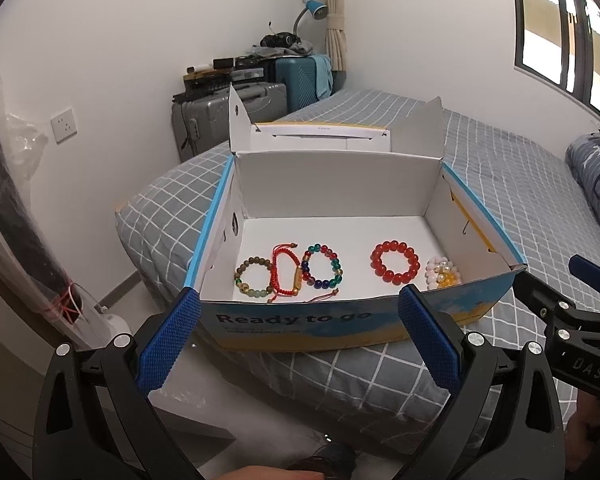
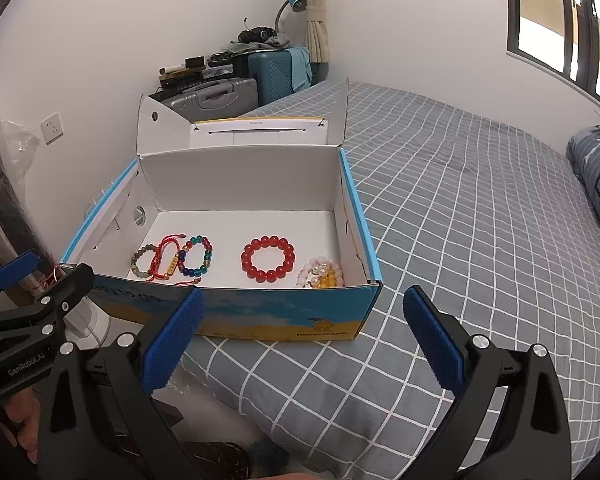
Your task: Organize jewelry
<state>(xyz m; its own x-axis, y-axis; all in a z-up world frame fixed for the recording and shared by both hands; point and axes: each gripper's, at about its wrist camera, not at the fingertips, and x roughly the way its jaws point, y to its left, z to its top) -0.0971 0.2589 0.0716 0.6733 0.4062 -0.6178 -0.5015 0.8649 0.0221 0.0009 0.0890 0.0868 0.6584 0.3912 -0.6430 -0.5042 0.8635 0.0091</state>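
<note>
Open cardboard box (image 1: 300, 320) sits at the near left corner of the bed (image 2: 480, 220), lid flap folded back behind it. All the jewelry in view lies inside on the box floor, along the near wall. Toward the left wall: olive-and-gold bead bracelet (image 1: 254, 276), red cord bracelet (image 1: 286, 270) draped over it, multicolour glass bead bracelet (image 1: 322, 266) touching the cord. These three overlap in one cluster. Red bead bracelet (image 2: 267, 258) lies alone mid-floor, apart from the rest. Pink-and-yellow bead bracelet (image 2: 321, 274) is bunched in the near right corner, against the near wall.

Left gripper (image 1: 298, 330) is spread wide and holds nothing, hovering just outside the near wall. Right gripper (image 2: 300, 330) is also spread wide and holds nothing, off the box's near right corner over the bed.

Nothing loose shows on the bed, so this fits either bracelets gathered in and waiting for sorting, or the sorting finished with the cluster left as is; can't tell which.

If anything more is picked: come in from above over the near wall, pinch a single bead strand, not the cord tails. The left cluster likely drags together, so lift slowly. Beads roll, so grip across the ring.
</note>
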